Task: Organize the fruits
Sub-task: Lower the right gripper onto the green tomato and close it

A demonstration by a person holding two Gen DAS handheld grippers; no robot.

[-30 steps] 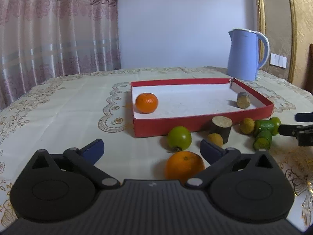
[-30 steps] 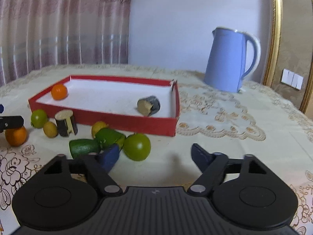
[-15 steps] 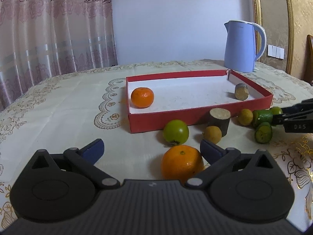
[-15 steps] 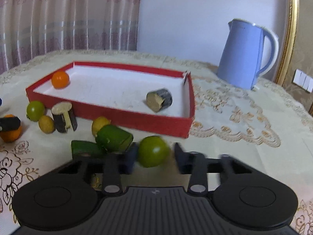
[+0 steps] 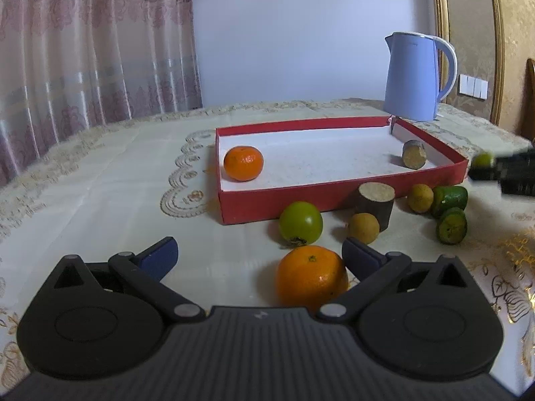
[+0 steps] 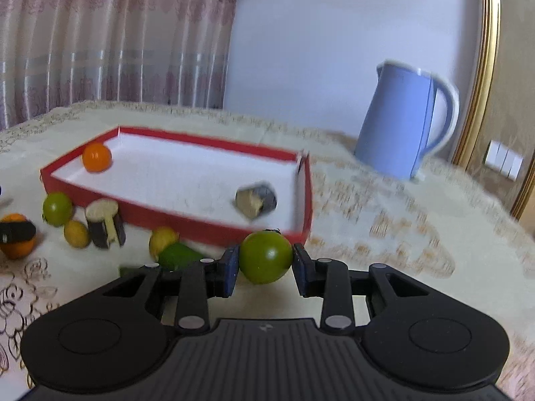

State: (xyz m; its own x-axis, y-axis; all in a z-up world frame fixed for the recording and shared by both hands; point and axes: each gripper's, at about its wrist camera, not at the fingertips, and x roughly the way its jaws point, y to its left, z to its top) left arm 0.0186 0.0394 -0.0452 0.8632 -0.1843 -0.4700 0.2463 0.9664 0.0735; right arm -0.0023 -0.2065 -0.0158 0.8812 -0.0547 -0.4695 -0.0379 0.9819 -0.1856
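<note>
My right gripper (image 6: 265, 265) is shut on a round green fruit (image 6: 265, 256) and holds it above the table, near the red tray's (image 6: 214, 230) front right corner. The held fruit also shows in the left wrist view (image 5: 483, 159). My left gripper (image 5: 259, 254) is open; an orange (image 5: 311, 279) sits on the cloth between its fingers, close to the right one. The red tray (image 5: 284, 197) holds an orange (image 5: 243, 162) and a brown cut piece (image 5: 414, 153). A green fruit (image 5: 301, 223), small yellow fruits (image 5: 363, 228), a brown stump (image 5: 374, 200) and green cut pieces (image 5: 450, 225) lie before the tray.
A blue kettle (image 5: 414, 77) stands behind the tray's right end. A cream patterned cloth (image 5: 100, 200) covers the table. Curtains hang at the back left and a gold frame stands at the right.
My right gripper has closed on the green fruit and lifted it off the table toward the tray. My left gripper has moved closer to the near orange and stays open.
</note>
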